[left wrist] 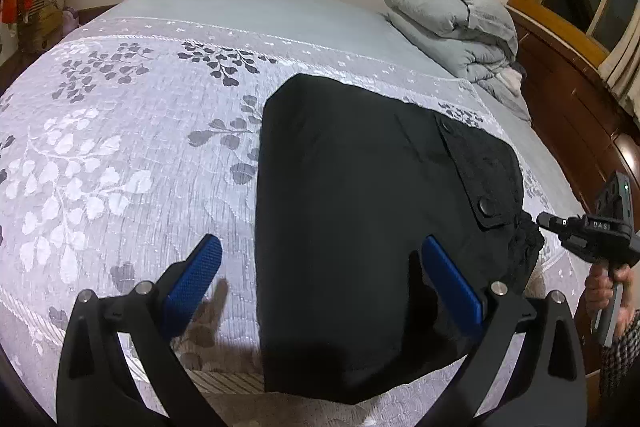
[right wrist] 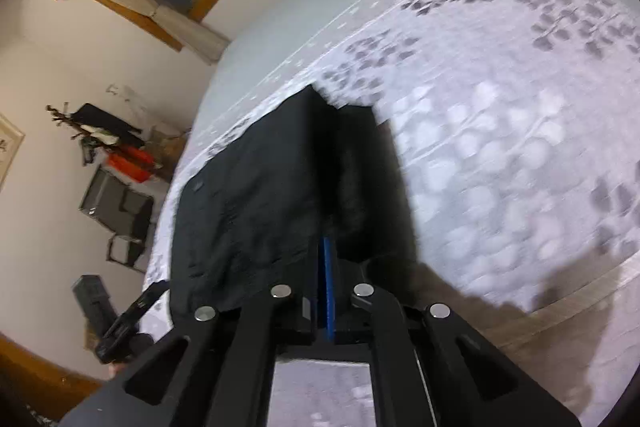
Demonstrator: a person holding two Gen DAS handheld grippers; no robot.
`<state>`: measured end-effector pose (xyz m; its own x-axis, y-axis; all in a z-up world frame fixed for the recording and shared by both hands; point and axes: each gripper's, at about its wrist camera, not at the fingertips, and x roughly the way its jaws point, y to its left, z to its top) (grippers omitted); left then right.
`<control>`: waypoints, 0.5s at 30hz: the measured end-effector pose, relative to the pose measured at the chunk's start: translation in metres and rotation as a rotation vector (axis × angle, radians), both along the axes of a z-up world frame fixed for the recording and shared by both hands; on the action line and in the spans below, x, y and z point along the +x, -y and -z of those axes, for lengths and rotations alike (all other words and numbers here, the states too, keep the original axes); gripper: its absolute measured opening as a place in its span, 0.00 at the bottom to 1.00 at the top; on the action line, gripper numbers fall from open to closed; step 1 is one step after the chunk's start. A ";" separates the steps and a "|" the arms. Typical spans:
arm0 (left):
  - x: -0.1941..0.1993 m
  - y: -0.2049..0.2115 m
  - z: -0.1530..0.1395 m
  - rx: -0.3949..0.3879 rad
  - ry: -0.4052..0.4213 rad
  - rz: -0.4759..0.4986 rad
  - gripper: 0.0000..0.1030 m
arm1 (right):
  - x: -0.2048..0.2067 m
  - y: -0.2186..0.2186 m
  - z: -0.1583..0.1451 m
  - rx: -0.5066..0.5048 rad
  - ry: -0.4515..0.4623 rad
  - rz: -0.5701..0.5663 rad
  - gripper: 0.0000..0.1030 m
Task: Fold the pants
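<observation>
Black pants [left wrist: 360,219] lie folded on the patterned bedspread [left wrist: 120,155], with a buttoned pocket flap [left wrist: 480,179] toward the right. My left gripper [left wrist: 320,245] hovers open over the near end of the pants; its blue pads [left wrist: 192,283] straddle their left edge and touch nothing. At the right, a hand [left wrist: 600,287] holds my right gripper [left wrist: 540,218] with its tip at the bunched right edge of the pants. In the right wrist view, that right gripper [right wrist: 322,115] is shut, its blue pads [right wrist: 327,287] pressed together, with the black pants [right wrist: 248,195] against its fingers.
A folded grey duvet [left wrist: 452,23] sits at the far right of the bed. A dark wooden headboard [left wrist: 572,115] runs along the right side. Windows with curtains [right wrist: 152,11] and a rack with clothes and clutter [right wrist: 116,155] stand by the walls.
</observation>
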<state>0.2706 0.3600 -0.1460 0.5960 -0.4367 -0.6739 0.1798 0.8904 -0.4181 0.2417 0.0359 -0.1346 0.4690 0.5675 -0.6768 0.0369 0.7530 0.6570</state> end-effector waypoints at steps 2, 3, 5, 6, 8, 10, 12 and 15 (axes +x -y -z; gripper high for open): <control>0.001 0.003 0.001 0.010 -0.005 0.006 0.97 | 0.001 0.005 0.003 -0.014 -0.017 0.005 0.03; 0.001 0.005 0.001 0.014 -0.006 0.011 0.97 | 0.000 0.005 0.004 -0.023 -0.017 -0.001 0.03; 0.003 0.009 0.001 0.047 -0.020 0.011 0.97 | -0.005 0.002 0.003 -0.064 -0.015 -0.022 0.10; 0.003 0.010 0.000 0.058 -0.025 0.013 0.97 | -0.007 0.000 0.001 -0.082 -0.011 -0.028 0.15; 0.004 0.014 -0.004 0.059 -0.020 0.022 0.97 | -0.012 -0.005 -0.003 -0.076 0.014 -0.045 0.44; 0.005 0.018 -0.008 0.074 -0.019 0.022 0.97 | -0.013 -0.010 -0.005 -0.058 0.019 -0.048 0.51; 0.006 0.023 -0.013 0.096 -0.019 0.023 0.97 | -0.012 -0.015 -0.003 -0.037 0.000 -0.069 0.51; 0.005 0.028 -0.022 0.093 0.001 0.035 0.97 | -0.011 -0.023 0.005 -0.040 -0.040 -0.077 0.65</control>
<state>0.2752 0.3318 -0.1240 0.5821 -0.3927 -0.7120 0.2117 0.9186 -0.3336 0.2302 0.0590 -0.1400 0.3976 0.5732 -0.7165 0.0033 0.7800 0.6258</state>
